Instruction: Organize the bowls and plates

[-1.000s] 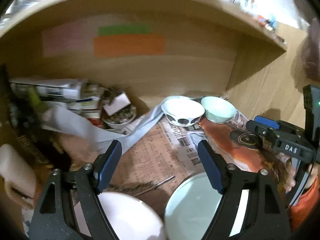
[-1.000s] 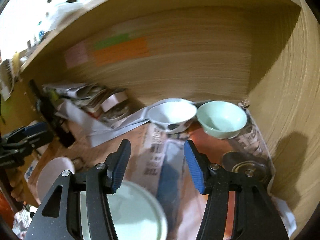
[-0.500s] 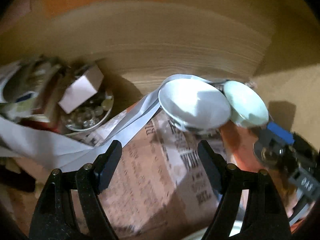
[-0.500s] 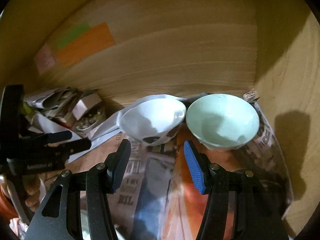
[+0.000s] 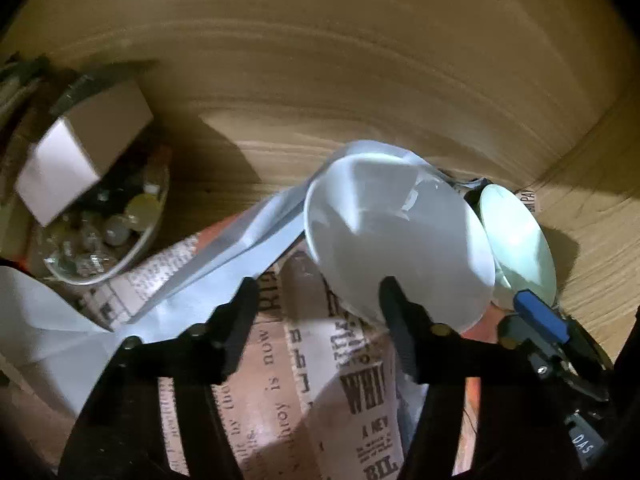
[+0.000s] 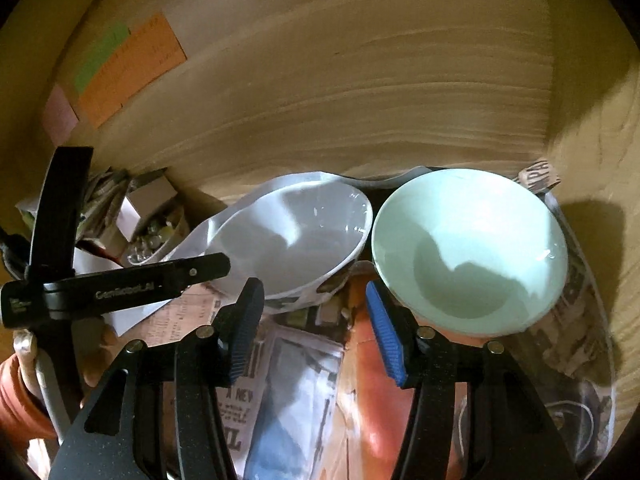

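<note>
Only the right wrist view shows the orange, green and pink paper notes (image 6: 120,68) on the wooden back wall (image 6: 360,80). Left tongs (image 5: 316,300) are closing, half-wide, one finger at the near rim of the round white ceramic bowl (image 5: 396,236), nothing gripped. Right tongs (image 6: 312,316) stand part-open and empty, just before the round pale-green ceramic bowl (image 6: 472,248). Both bowls sit mouth-up, side by side on newspaper (image 6: 288,380), near the back wall.
</note>
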`<state>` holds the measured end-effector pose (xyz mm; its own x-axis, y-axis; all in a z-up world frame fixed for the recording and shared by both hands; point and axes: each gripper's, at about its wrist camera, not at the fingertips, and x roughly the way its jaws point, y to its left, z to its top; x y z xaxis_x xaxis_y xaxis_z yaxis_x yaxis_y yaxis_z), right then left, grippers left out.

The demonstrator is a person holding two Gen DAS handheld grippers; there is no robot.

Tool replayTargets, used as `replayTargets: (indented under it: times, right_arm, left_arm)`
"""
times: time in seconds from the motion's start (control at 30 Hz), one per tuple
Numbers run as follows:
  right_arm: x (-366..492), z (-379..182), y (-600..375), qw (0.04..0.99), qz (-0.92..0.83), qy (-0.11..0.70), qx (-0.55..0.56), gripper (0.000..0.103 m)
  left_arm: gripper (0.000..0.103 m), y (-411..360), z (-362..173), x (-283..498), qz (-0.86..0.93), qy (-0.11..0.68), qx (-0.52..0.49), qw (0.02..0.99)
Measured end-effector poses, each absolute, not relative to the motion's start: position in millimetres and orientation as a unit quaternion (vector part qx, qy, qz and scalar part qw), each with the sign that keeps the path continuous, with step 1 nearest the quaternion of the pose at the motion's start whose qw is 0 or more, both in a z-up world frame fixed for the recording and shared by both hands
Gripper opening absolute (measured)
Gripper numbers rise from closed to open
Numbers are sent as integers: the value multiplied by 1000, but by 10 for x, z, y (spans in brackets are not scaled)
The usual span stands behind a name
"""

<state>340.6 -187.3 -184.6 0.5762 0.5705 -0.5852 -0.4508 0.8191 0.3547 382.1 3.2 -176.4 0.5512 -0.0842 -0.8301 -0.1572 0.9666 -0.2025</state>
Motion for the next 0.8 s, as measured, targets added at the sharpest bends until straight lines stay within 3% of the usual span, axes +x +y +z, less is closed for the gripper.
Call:
replayTargets:
  times: [0.07, 0.17, 0.33, 0.8]
  right_arm:
    - [3445, -1877, -1856, 882, 289, 363, 84, 50]
    - [3494, -1931, -1840, 877, 291, 373, 90, 50]
    - [3542, -2026, -1750, 871, 291, 386, 84, 50]
    - [3681, -2249, -1842, 839, 303, 434, 129, 19]
  left_arm:
    - [39, -10, -1816, 3845, 7, 481, -126, 867]
    - [25, -97, -1867, 3874, -4, 487, -108, 867]
    - [24, -191, -1865, 3850, -1, 487, -77, 870]
    - [22, -237, -1810, 3526, -29, 524, -44, 850]
